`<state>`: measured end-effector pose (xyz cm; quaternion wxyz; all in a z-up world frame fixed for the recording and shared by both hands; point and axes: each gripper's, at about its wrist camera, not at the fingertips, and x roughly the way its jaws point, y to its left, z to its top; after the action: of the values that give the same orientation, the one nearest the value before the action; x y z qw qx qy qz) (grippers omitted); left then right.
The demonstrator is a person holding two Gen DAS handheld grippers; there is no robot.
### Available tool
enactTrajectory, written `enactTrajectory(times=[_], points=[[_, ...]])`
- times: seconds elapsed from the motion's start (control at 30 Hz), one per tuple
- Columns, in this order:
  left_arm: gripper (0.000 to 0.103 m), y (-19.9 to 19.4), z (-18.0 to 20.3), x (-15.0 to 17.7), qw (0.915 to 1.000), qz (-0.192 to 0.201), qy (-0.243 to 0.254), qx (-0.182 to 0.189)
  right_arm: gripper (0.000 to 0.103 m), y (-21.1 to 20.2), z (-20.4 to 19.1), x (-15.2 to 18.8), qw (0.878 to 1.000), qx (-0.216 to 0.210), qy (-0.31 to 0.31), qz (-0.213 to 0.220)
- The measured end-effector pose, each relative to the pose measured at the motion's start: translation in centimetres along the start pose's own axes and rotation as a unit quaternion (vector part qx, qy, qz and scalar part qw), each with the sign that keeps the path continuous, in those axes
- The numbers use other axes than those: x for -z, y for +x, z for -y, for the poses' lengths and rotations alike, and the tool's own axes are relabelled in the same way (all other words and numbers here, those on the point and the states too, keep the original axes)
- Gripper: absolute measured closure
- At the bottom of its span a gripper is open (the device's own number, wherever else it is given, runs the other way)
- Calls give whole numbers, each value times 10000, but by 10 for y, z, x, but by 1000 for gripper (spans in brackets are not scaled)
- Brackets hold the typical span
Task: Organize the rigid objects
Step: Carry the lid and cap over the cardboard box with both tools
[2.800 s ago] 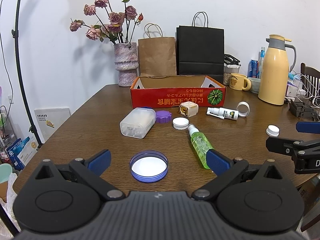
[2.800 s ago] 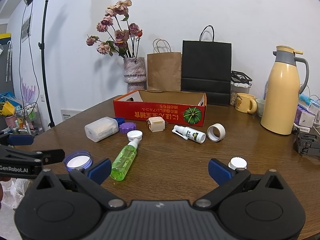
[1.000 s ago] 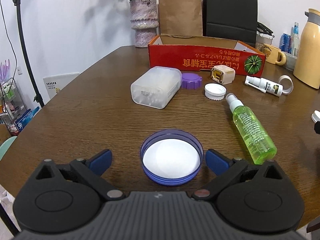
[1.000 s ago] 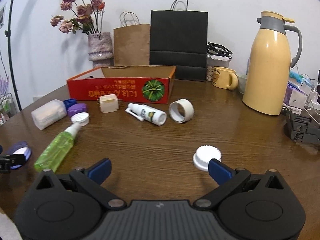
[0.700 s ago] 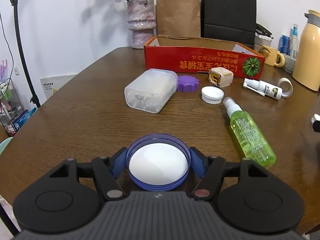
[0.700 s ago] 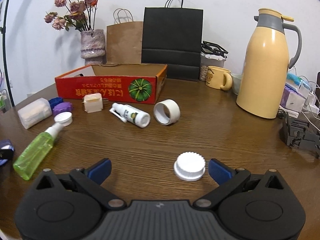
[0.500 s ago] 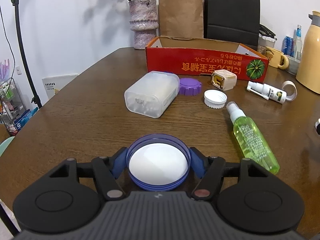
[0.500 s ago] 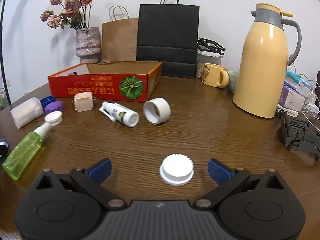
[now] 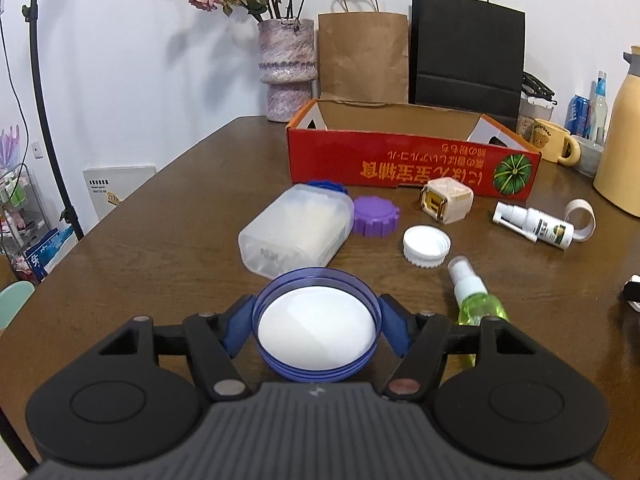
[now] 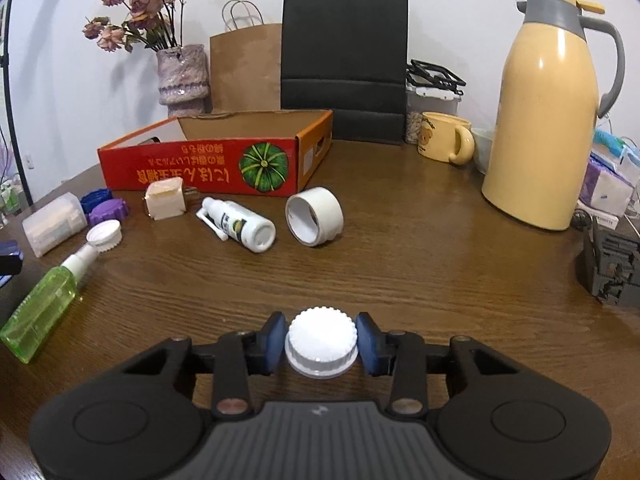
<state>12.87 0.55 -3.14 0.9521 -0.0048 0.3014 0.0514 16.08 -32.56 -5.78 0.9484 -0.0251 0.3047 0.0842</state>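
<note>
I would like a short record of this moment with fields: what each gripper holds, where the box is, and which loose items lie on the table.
left gripper: shut on the blue-rimmed round lid
right gripper: shut on the white ridged cap
box: red cardboard box, open, at the back of the wooden table
loose items: green spray bottle, white spray bottle, tape roll, purple lid, clear plastic container

Left gripper point(image 9: 316, 326) pinches something held level; right gripper point(image 10: 321, 342) seems likewise clamped, low over the table.
</note>
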Motion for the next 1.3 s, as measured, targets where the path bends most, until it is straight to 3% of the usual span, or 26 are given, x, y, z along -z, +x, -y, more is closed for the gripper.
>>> enactTrajectory(times=[0.5,1.3], points=[[35,7,1,-44,9993,329,70,177,65,1,-20,-40,9992,-127,-33,380],[35,46,11,-135,9959,845,163,281,65,39,-73,-138,9934,-449,-278,1019]])
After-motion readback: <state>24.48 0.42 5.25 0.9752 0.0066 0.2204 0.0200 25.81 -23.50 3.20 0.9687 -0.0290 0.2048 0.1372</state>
